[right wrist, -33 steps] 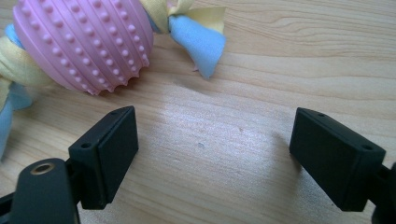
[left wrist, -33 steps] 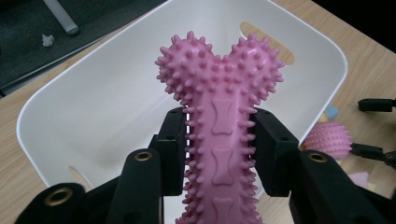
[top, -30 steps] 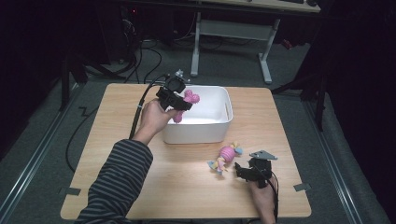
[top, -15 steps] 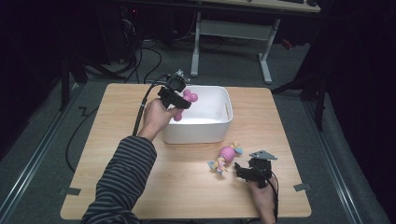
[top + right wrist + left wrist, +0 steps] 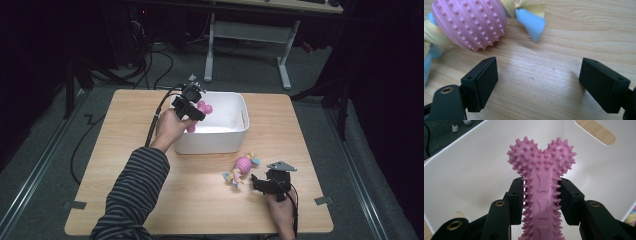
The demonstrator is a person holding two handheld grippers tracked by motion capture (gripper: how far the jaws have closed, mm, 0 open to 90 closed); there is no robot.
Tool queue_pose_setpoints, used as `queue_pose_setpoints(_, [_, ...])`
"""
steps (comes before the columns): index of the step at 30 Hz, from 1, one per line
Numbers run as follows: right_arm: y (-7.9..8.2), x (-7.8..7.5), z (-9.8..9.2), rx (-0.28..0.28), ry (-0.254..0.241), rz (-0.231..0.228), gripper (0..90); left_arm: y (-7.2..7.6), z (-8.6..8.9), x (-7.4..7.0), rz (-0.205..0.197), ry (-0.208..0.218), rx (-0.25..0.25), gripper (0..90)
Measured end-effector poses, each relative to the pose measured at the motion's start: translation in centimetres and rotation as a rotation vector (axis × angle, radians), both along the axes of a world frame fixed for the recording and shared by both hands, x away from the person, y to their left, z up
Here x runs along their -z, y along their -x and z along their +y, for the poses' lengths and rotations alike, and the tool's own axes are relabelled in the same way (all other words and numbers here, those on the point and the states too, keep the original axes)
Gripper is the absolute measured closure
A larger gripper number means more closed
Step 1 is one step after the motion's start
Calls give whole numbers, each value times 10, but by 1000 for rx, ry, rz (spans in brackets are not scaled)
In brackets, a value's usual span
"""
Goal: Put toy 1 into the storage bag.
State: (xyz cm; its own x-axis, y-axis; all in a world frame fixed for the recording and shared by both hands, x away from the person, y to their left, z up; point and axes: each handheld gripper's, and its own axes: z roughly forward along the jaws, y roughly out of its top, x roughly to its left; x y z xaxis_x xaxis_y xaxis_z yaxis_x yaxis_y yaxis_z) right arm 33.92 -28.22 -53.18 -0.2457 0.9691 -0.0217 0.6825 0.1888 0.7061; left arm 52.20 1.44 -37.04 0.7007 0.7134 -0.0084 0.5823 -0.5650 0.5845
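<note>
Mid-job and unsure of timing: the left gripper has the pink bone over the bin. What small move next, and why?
Probably open the left gripper and let the bone drop. Its jaws clamp the shaft, and the knobbed end already hangs over the bin, inside the rim. The right gripper sits open on the table just short of the ball toy, so that pickup can follow.

Desk (image 5: 125, 150): I see pale wood with fine grain and a matt, smooth top.
Bin (image 5: 235, 142): white plastic, smooth, with a soft sheen on my left gripper view.
Bone toy (image 5: 542, 185): pink rubbery plastic, matt, covered in small nubs.
Ball toy (image 5: 469, 21): pink ribbed plastic with rows of bumps, and soft blue and yellow cloth strips.
Left gripper (image 5: 541, 195): matt black plastic jaws, brass-coloured metal inserts.
Right gripper (image 5: 537, 80): the same matt black.
Sleeve (image 5: 130, 195): striped knit cloth.
</note>
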Motion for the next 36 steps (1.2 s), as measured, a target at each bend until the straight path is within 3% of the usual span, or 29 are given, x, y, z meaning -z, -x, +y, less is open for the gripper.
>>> queue_pose_setpoints(12, [0,0,0,-1,0,0,155,-4,1,10,46,5,-8,578])
queue_pose_setpoints(23, [0,0,0,-1,-1,1,155,-5,2,19,60,-16,-8,542])
queue_pose_setpoints(29, [0,0,0,-2,0,1,154,0,6,15,35,3,-20,505])
queue_pose_setpoints(36, [0,0,0,-2,-1,1,154,13,20,-2,-27,55,-33,442])
